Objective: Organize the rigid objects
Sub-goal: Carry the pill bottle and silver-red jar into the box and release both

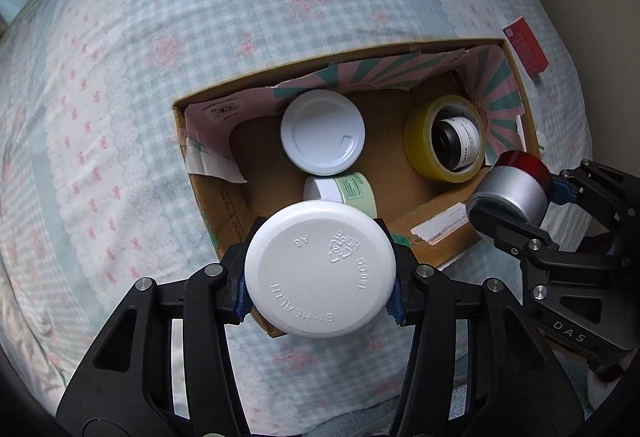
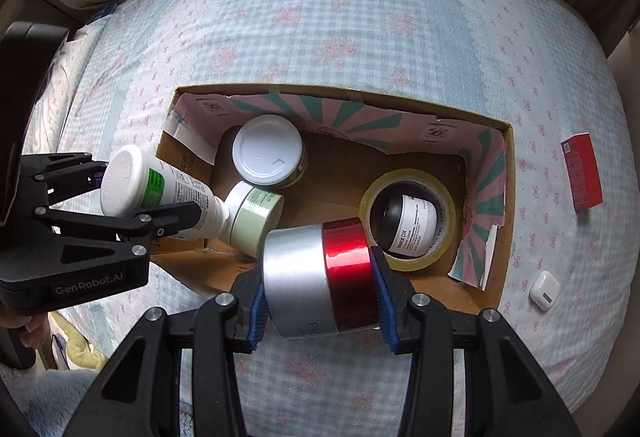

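Left wrist view: left gripper clamps a stiff, light, slick bottle across its body at the box's 6 o'clock rim, while right gripper pinches a smooth can endwise.

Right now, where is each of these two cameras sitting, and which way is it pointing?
Left wrist view: rides the left gripper, looking down along its fingers at the cardboard box on the bed; its own black fingers clamp a white bottle, and the right gripper shows at right.
Right wrist view: rides the right gripper, facing the same box; its fingers clamp a silver-and-red can, and the left gripper shows at left.
Shared: box, yellow tape roll, red carton.
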